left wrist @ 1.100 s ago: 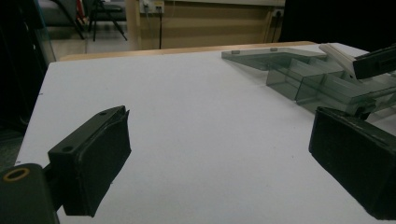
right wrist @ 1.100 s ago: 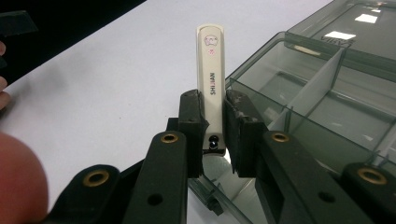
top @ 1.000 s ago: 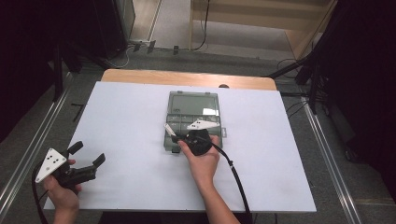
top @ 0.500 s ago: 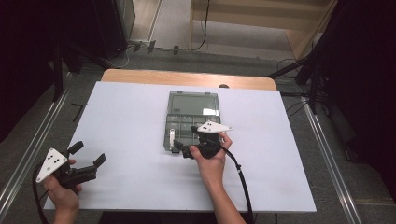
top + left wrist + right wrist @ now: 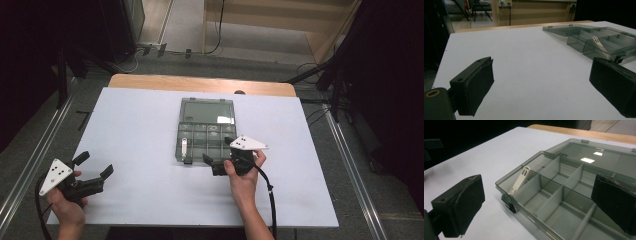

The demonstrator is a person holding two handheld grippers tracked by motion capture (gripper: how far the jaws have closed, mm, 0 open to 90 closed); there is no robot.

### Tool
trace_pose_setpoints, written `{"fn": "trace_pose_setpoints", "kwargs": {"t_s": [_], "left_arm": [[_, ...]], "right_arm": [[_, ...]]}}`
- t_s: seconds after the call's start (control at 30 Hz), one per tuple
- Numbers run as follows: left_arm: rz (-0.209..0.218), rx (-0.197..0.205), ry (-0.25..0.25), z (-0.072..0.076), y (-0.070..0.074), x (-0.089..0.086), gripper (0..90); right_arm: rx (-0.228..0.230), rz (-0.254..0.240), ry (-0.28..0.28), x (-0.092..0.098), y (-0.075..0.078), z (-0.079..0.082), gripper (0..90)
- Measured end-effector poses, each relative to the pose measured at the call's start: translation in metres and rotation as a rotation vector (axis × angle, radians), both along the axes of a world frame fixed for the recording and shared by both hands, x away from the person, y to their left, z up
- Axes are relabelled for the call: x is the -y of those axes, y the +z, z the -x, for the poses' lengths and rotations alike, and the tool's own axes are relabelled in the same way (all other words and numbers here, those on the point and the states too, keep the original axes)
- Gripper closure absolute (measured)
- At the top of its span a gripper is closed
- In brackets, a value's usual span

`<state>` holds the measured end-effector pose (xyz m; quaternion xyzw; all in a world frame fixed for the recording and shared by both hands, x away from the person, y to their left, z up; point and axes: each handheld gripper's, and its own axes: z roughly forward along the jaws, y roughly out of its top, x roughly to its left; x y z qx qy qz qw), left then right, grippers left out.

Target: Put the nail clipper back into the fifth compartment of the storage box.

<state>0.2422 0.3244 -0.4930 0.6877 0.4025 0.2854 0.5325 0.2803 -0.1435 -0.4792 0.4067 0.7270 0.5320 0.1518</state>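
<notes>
— Box (image 5: 206, 130) first: where does it sit?

— Organizer box of smoky clear plastic, on the white table (image 5: 135, 125), about mid-table and toward the far edge. Its lid lies flat open on the far side of the tray, and the tray is split into compartments by dividers.

— Anything in the box?

— One cream plastic clip (image 5: 519, 180). It leans tilted against a divider in the compartment at the tray's near left corner, as the high view shows it (image 5: 184, 147).

— And your right gripper?

— My right gripper (image 5: 218, 157) hovers at the box's near edge, by its near right corner. Its jaws have just been opening and now stand wide, with nothing gripped. From its own camera, one pad is outside the box over bare table, the other above the tray's compartments; neither presses on the box.

— Your left one?

— My left gripper (image 5: 95, 164) is well apart from the box, low over the table's near left corner, pointing toward the box. Its jaws are spread wide too, with bare table between them.
</notes>
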Motion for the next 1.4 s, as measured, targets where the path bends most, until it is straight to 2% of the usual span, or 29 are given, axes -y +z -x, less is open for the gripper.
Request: {"fn": "trace_pose_setpoints", "kwargs": {"t_s": [0.53,1.4], "left_arm": [[-0.005,0.002,0.0,0.0,0.0,0.001,4.8],[-0.007,0.002,0.003,0.001,0.0,0.001,4.8]], "right_arm": [[0.032,-0.002,-0.06,0.045,-0.001,0.024,0.0],[0.022,0.002,-0.172,0.114,-0.013,0.054,0.0]]}}
